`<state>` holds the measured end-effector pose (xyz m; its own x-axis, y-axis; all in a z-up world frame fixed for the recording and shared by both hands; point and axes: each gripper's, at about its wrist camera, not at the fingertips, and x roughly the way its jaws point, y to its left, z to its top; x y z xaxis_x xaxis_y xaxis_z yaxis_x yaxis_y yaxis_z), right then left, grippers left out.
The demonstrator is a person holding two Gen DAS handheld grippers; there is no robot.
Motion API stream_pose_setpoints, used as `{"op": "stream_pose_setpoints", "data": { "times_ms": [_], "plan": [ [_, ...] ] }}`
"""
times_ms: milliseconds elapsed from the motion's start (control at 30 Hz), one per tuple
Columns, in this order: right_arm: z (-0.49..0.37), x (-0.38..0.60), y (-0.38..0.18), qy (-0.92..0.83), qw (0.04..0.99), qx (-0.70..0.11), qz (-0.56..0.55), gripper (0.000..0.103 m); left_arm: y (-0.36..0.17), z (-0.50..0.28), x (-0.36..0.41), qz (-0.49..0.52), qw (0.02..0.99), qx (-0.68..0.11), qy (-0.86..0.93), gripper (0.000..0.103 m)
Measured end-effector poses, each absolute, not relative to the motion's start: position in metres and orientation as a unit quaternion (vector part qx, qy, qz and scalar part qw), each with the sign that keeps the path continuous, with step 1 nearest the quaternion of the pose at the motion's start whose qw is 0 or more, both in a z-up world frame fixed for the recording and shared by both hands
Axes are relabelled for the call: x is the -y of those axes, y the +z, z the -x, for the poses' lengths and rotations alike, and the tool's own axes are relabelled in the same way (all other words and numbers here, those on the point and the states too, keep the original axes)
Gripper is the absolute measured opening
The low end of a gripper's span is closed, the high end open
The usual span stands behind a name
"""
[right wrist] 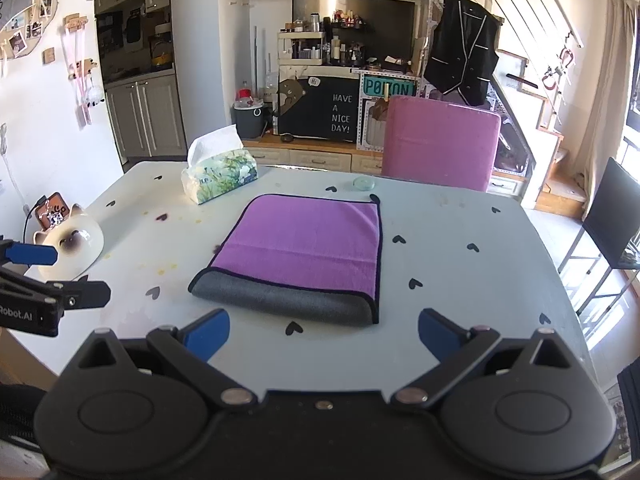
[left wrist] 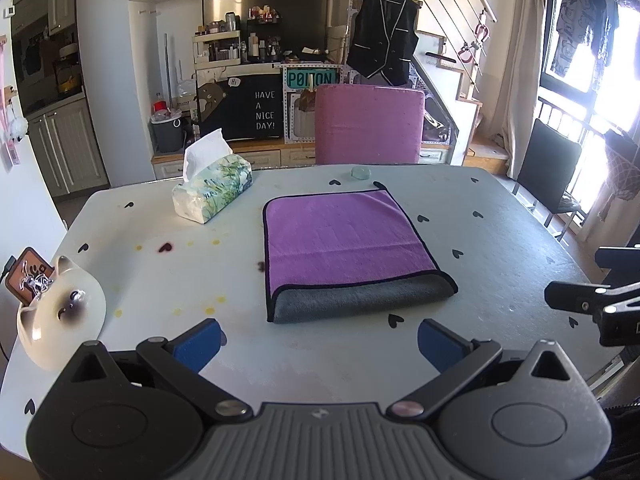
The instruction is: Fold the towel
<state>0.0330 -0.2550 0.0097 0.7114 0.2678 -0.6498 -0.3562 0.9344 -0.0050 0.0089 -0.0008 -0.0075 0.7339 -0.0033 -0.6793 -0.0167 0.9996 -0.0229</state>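
Sunlit from the balcony side, the pale counter (left wrist: pixel 500 216) printed with small black hearts is carrying a purple microfibre towel with a grey underside (left wrist: pixel 344 236), lying folded at its middle, a grey strip showing along the near edge. Both the left gripper (left wrist: pixel 319 342) and right gripper (right wrist: pixel 324 334) are hovering just short of it, blue-padded fingers (right wrist: pixel 208 334) spread wide, holding nothing. A floral tissue pack (left wrist: pixel 214 190) is sitting well apart, beyond the towel's left corner.

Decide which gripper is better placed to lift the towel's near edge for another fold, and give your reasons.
Probably the left gripper: it is open, and the towel lies straight ahead of it. The right gripper, also open, sits off the towel's right corner.
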Motion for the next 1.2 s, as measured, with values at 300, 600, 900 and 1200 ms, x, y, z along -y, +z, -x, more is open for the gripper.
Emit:
{"op": "stream_pose_setpoints", "data": {
  "times_ms": [300,600,900,1200],
  "plan": [
    [-0.043,0.257,0.009,0.171,0.922,-0.341,0.064,0.101,-0.009,-0.025,-0.003,0.013,0.932,-0.362,0.005,0.103],
    [-0.070,0.260,-0.005,0.174,0.918,-0.351,0.057,0.101,-0.026,-0.046,-0.010,0.012,0.931,-0.364,0.005,0.103],
    [-0.094,0.259,-0.035,0.174,0.916,-0.356,0.052,0.101,-0.050,-0.069,-0.016,0.018,0.930,-0.367,0.010,0.103],
    [-0.113,0.256,-0.065,0.169,0.921,-0.348,0.055,0.101,-0.083,-0.088,-0.020,0.019,0.931,-0.365,0.015,0.103]
  ]
}}
